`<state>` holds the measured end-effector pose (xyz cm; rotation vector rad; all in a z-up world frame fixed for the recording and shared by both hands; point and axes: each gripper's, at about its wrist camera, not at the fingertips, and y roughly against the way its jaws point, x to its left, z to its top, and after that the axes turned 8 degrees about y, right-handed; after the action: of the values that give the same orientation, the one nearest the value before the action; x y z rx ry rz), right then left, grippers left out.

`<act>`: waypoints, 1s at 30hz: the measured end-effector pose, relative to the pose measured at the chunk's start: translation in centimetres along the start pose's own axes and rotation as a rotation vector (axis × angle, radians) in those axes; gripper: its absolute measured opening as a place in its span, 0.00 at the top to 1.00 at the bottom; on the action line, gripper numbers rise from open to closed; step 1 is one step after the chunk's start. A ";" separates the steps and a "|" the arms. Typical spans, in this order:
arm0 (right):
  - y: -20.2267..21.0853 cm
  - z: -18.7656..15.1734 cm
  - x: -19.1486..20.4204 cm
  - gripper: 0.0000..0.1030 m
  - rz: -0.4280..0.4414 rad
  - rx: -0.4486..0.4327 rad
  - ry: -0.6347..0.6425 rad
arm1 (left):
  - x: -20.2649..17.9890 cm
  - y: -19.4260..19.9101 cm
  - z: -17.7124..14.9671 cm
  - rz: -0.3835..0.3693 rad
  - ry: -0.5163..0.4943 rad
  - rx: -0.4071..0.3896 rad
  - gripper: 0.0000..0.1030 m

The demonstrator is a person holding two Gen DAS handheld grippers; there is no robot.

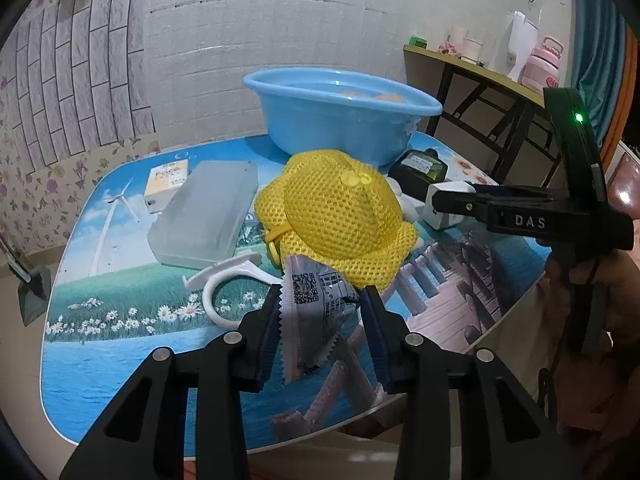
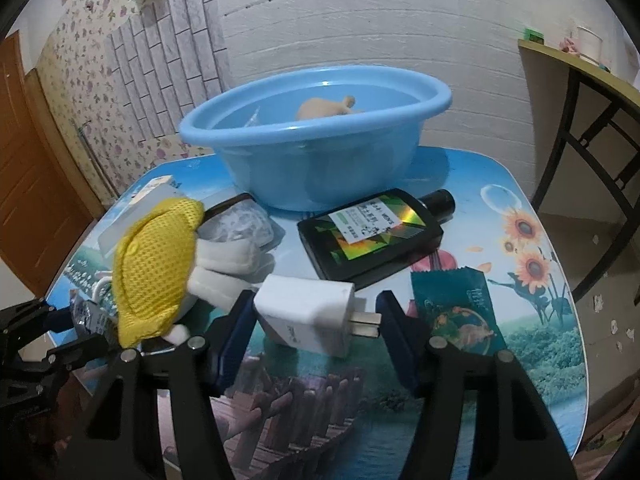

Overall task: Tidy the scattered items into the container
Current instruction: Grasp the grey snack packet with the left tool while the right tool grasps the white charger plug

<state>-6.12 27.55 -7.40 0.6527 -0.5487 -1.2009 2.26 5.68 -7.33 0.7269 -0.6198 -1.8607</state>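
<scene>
A blue basin (image 1: 332, 120) (image 2: 316, 148) stands at the table's far side with a tan item (image 2: 326, 108) inside. My left gripper (image 1: 322, 316) is around a silver snack packet (image 1: 316, 312); its fingers touch the packet's sides. My right gripper (image 2: 316, 324) is open around a white charger plug (image 2: 308, 312) that lies on the table; in the left wrist view it reaches that plug (image 1: 448, 204) from the right. A plush toy in a yellow mesh hat (image 1: 340, 216) (image 2: 156, 264) lies mid-table. A black bottle (image 2: 372, 236) lies beside the basin.
A frosted plastic box (image 1: 208, 216), an orange carton (image 1: 166, 178) and a white hook (image 1: 228, 280) lie on the left. A green sachet (image 2: 456, 308) lies on the right. A clear bag (image 2: 240, 226) sits behind the plush. A side table (image 1: 480, 76) stands at the back right.
</scene>
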 end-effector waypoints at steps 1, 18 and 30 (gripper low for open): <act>0.2 0.0 0.1 0.41 0.005 -0.004 0.007 | 0.1 0.2 0.1 0.000 0.004 -0.005 0.63; 1.0 -0.8 1.0 0.41 0.081 -0.001 0.097 | 1.1 1.4 0.9 0.032 0.019 -0.050 0.72; 1.2 -1.4 1.3 0.41 0.094 0.004 0.108 | 0.5 0.9 -0.5 0.033 0.005 -0.004 0.69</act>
<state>-4.02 26.78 -7.44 0.6837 -0.4865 -1.0700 3.06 4.82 -7.16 0.7142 -0.6216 -1.8291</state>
